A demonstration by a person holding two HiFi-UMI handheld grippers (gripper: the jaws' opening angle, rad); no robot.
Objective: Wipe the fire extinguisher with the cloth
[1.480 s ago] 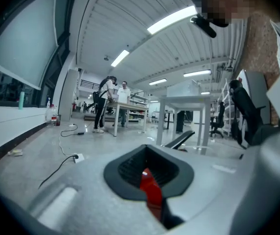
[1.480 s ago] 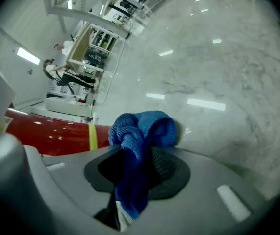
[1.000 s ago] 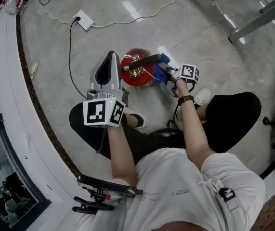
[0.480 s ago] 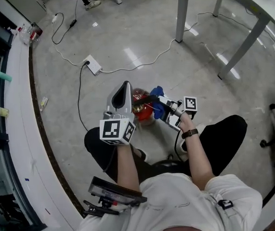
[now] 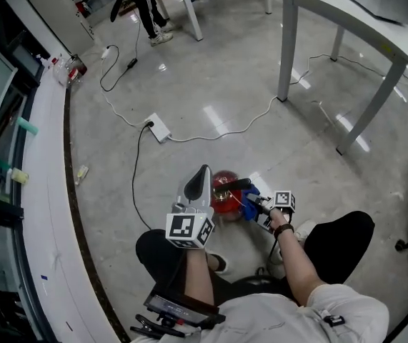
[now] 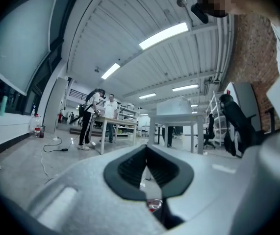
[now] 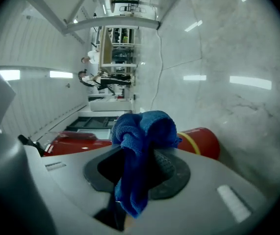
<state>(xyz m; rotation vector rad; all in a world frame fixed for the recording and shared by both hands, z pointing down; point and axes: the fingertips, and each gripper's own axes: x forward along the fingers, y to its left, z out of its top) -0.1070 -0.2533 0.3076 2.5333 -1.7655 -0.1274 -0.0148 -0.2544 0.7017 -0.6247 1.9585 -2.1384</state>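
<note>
The red fire extinguisher (image 5: 221,194) stands on the floor (image 5: 211,106) just in front of the person's knees, between the two tools. The right gripper (image 5: 259,204) is clamped on a bunched blue cloth (image 5: 250,191), which sits close at the cylinder's right side. Contact is unclear. The left gripper (image 5: 198,184) sits at its left, jaw tips together and empty. Wiping seems about to start — next, the cloth needs pressing onto the red body and dragging along it.

Overhead and right gripper views (close) share extinguisher (image 5: 223,192).
</note>
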